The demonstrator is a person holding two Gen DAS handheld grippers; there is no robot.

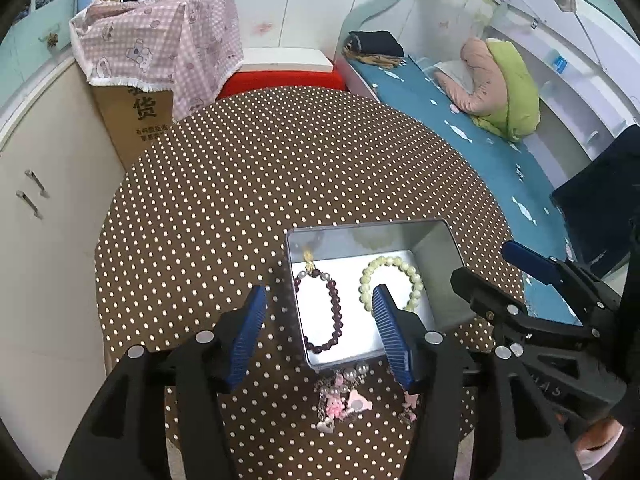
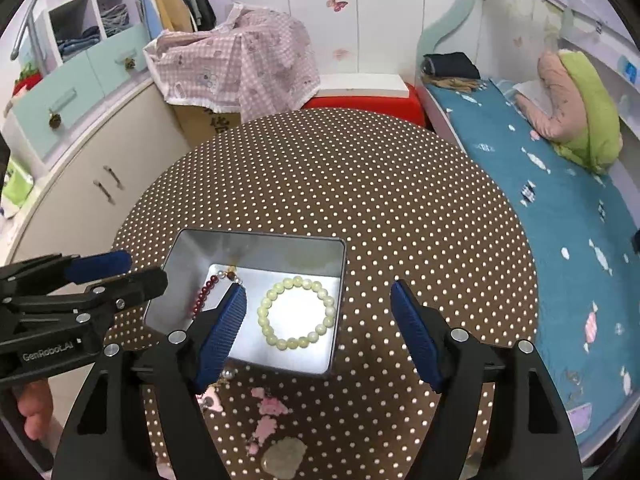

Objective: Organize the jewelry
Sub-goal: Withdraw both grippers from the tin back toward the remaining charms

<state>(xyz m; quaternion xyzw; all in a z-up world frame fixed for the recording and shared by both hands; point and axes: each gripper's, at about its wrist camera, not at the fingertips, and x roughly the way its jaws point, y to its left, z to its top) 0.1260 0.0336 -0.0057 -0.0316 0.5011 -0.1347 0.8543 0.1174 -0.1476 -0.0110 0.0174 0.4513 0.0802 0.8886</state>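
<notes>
A silver metal tin (image 1: 438, 242) (image 2: 338, 280) sits on the brown polka-dot table. Inside it lie a dark red bead bracelet (image 1: 338, 316) (image 2: 202, 294) and a pale yellow-green bead bracelet (image 1: 366, 276) (image 2: 296, 308). A pink and pearl charm bracelet (image 1: 340, 394) (image 2: 268, 408) lies on the table just in front of the tin. My left gripper (image 1: 320, 336) is open and empty, hovering over the tin's near edge. My right gripper (image 2: 320, 328) is open and empty above the tin's near right side. A pale jade-like pendant (image 2: 282, 458) lies nearest in the right wrist view.
The round table (image 1: 280, 168) stands between a cream cabinet (image 1: 44, 208) on the left and a blue-sheeted bed (image 1: 460, 120) on the right. A cardboard box under a pink checked cloth (image 1: 160, 44) and a red stool (image 1: 280, 80) stand behind it.
</notes>
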